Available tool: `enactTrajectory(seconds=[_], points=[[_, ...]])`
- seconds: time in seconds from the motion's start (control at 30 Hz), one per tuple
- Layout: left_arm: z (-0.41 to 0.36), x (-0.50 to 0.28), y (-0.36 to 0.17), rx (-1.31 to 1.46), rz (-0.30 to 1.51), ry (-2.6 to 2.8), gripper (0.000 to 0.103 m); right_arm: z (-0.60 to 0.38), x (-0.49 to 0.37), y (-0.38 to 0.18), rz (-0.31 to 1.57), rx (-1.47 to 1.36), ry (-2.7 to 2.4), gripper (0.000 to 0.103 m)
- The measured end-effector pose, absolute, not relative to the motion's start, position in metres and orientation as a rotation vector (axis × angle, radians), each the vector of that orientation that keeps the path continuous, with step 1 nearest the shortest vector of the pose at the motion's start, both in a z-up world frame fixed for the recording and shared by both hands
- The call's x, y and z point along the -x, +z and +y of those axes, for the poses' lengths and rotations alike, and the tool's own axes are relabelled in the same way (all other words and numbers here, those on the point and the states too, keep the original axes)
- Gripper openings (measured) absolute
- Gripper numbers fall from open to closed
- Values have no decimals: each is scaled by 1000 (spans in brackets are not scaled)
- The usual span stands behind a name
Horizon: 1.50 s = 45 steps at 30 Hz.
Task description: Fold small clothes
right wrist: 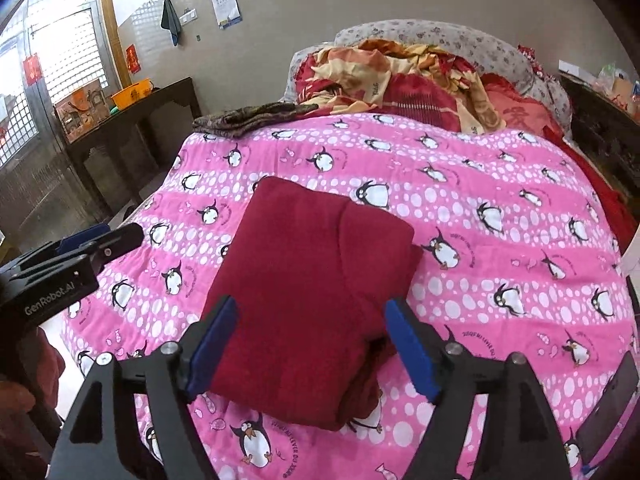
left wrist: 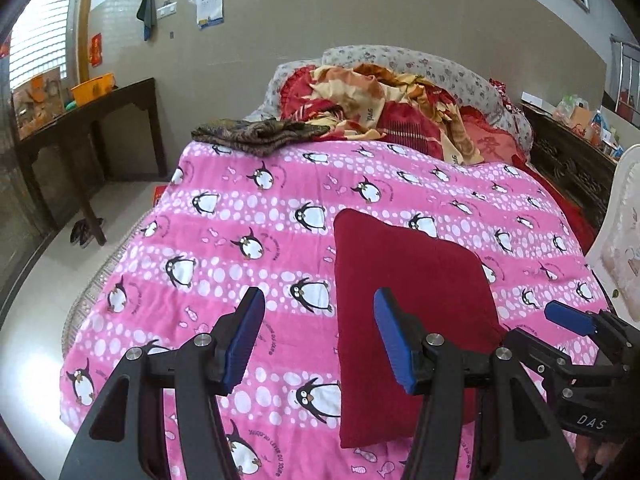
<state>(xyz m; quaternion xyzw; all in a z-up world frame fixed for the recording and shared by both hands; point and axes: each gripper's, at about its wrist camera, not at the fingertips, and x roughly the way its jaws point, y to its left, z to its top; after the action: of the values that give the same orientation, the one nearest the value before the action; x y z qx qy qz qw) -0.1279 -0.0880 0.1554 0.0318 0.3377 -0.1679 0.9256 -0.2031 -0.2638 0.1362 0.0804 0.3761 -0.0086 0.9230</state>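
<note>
A dark red garment (left wrist: 404,300) lies folded into a rectangle on the pink penguin blanket (left wrist: 248,216); it also shows in the right wrist view (right wrist: 308,280). My left gripper (left wrist: 320,340) is open and empty, above the blanket at the garment's left edge. My right gripper (right wrist: 312,344) is open and empty, hovering over the garment's near end. The right gripper shows at the right of the left wrist view (left wrist: 576,320), and the left gripper at the left of the right wrist view (right wrist: 100,240).
A dark patterned folded cloth (left wrist: 256,132) lies at the blanket's far left corner. Crumpled red and yellow bedding (left wrist: 392,108) is piled at the bed's head. A dark wooden table (left wrist: 88,120) stands left of the bed, a cluttered cabinet (left wrist: 572,148) on the right.
</note>
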Motion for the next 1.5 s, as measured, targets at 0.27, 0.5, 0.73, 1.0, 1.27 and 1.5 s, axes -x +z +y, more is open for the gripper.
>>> enactTrajectory(seconds=[0.27, 0.5, 0.73, 1.0, 1.27, 1.5], points=[[-90, 126, 153, -71, 701, -334, 37, -265, 198, 134, 778, -188, -35, 83], [-95, 123, 150, -86, 715, -334, 37, -264, 193, 130, 785, -180, -45, 83], [-98, 120, 147, -90, 721, -328, 37, -271, 188, 125, 797, -201, -65, 83], [-99, 116, 144, -91, 732, -328, 37, -272, 183, 119, 812, -207, -70, 83], [-99, 112, 141, -91, 737, -325, 37, -272, 178, 114, 824, -210, -63, 83], [-101, 111, 140, -96, 738, -326, 37, -273, 175, 111, 836, -224, -64, 83]])
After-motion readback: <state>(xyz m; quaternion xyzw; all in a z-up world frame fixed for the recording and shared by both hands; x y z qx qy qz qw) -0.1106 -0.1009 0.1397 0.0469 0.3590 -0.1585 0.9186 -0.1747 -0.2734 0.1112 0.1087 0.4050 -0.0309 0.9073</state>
